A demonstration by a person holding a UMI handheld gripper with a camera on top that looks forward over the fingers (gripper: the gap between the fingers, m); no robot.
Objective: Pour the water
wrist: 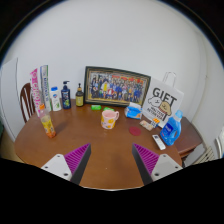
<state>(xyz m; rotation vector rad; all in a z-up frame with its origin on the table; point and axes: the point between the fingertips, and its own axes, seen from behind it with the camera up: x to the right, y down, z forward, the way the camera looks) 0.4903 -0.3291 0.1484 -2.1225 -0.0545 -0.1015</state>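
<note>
The gripper is released, its two fingers spread wide with nothing between them; the purple pads face each other over bare wood.

Beyond the fingers, near the middle of the table, stands a mug. It is pale pink with a darker pattern and a handle on its right side, upright and well apart from the fingertips. To the left, closer to the table's edge, stands a slim bottle with an orange and yellow label, also upright. Whether either holds water cannot be told.

The table is round, brown wood with a soft sheen. Along its back edge rests a framed photo of a group of people, leaning against the wall. Left of it stand a dark pump bottle, a small amber bottle and a white bottle with a blue cap, with tall cartons beside them. Right of the frame stands a white bag printed with "GIFT", and in front of it a blue pack and a small pink dish.

A white wall rises behind. A wooden chair shows at the left.
</note>
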